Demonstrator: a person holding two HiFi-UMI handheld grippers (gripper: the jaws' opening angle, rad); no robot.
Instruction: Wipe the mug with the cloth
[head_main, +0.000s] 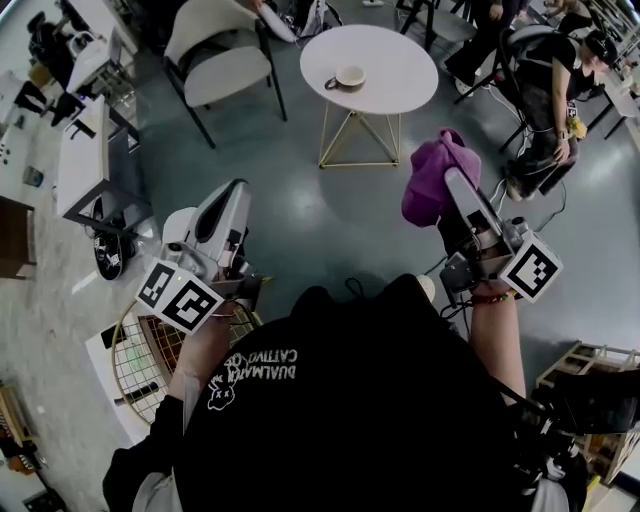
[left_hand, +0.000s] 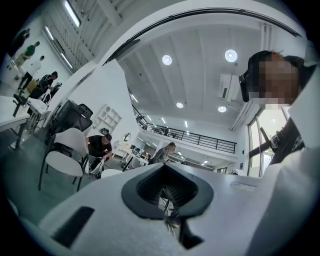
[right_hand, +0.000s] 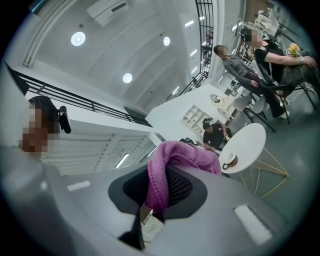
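Scene: a person standing on a grey floor (head_main: 330, 220) with a gripper in each hand. A round white table (head_main: 400, 60) stands at the far side.
Mug: the mug (head_main: 348, 77) sits upright near the left part of the tabletop, with nothing touching it. Its handle points left.
Cloth: the purple cloth (head_main: 432, 175) hangs bunched over the tip of the right gripper (head_main: 455, 185).
Right claw: pinching a fold of the cloth between its pads. The rest spills over the upper jaw toward the table.
Left claw: the left gripper (head_main: 232, 200) has its pads pressed together on nothing.
Key relation: the mug lies far of both claws and well apart from them, roughly between the two lines along which they point. It is far-left of the cloth and far-right of the empty claw.
Nearer arm: neither is clearly nearer. The right tip looks marginally closer.
Judged step: the approach, with wiping not yet begun.
Judged next move: both claws need to go forward to the table. The handle faces the empty left claw's side, which suits it for steadying the mug while the cloth comes in from the right.
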